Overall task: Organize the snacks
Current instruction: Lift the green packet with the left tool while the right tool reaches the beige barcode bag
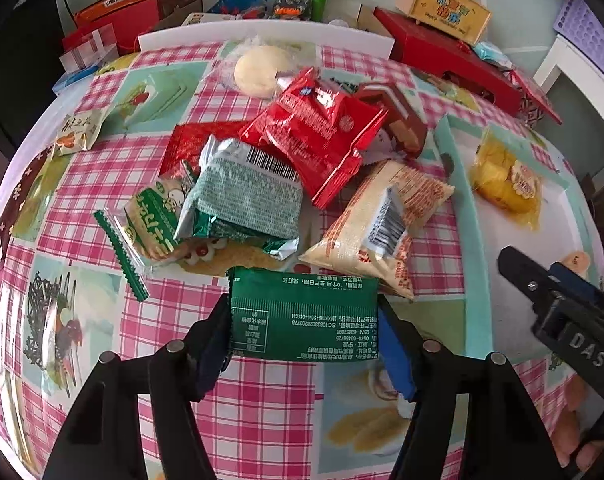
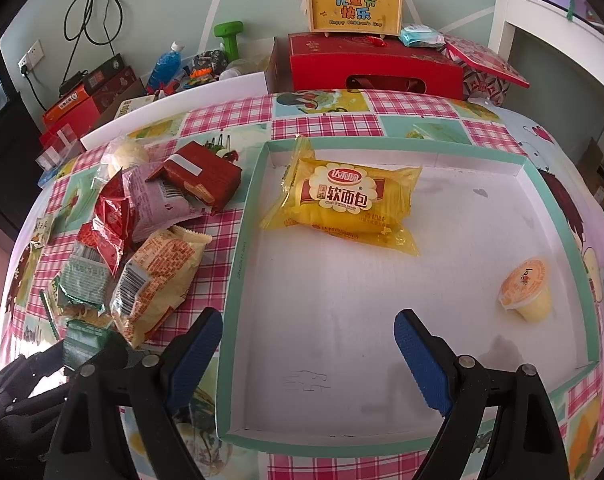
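Foil is crinkling between my left hand-held gripper (image 1: 304, 320) fingers at lower centre of the left wrist view: I am clamping a green snack packet (image 1: 304, 314), light, soft and slippery, by its side edges just above the tabletop (image 1: 261, 400), below the snack pile (image 1: 285, 168). Its lower edge is hiding behind the fingers.

In the right wrist view, my right hand-held gripper (image 2: 308, 354) is hanging wide open and empty over the tray (image 2: 237, 256), where a yellow bread bag (image 2: 350, 200) and jelly cup (image 2: 528, 290) are lying; the green packet is barely peeking in at lower left.
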Demonstrator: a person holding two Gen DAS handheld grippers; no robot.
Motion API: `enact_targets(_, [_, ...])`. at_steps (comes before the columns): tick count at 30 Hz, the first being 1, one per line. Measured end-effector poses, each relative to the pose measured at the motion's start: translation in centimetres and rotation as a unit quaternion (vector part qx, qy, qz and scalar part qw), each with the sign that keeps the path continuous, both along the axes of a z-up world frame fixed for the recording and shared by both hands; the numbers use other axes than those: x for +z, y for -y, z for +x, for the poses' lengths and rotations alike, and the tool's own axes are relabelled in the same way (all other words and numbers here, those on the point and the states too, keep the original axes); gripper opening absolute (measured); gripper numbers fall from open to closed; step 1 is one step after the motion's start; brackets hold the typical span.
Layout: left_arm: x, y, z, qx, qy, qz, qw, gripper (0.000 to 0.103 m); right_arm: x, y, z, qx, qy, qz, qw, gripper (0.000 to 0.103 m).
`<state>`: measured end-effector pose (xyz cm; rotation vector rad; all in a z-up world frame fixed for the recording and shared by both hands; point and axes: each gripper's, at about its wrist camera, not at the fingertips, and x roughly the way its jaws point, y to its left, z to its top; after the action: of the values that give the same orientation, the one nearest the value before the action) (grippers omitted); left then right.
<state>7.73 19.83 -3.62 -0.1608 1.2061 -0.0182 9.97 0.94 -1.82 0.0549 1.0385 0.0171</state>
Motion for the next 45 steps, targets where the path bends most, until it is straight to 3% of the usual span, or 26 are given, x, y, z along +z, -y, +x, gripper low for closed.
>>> enact_targets(12, [3.0,-0.8,-0.7,-0.001,0.034,-0.022,0.9992,0.068,0.0,0.0,0.0,-0.002,0.002,0.000,1.000,0.090])
enact_targets(21, [3.4,-2.1,-0.7,0.025,0.049,-0.030,0.9980,0.068,0.0,-0.5,0.1,0.001,0.005,0.000,1.000,0.090])
enact_targets(35, [3.7,-5.0,-0.3,0.084,0.064,0.002,0.9944,0.068,0.6,-2.9,0.0,0.033,0.033,0.011,0.999,0.090])
enact_targets(45, [4.1,-7.0,-0.2,0.121,0.079,0.008,0.9894,0.068,1.3,-6.4,0.5,0.077,0.063,0.028,0.995,0.083])
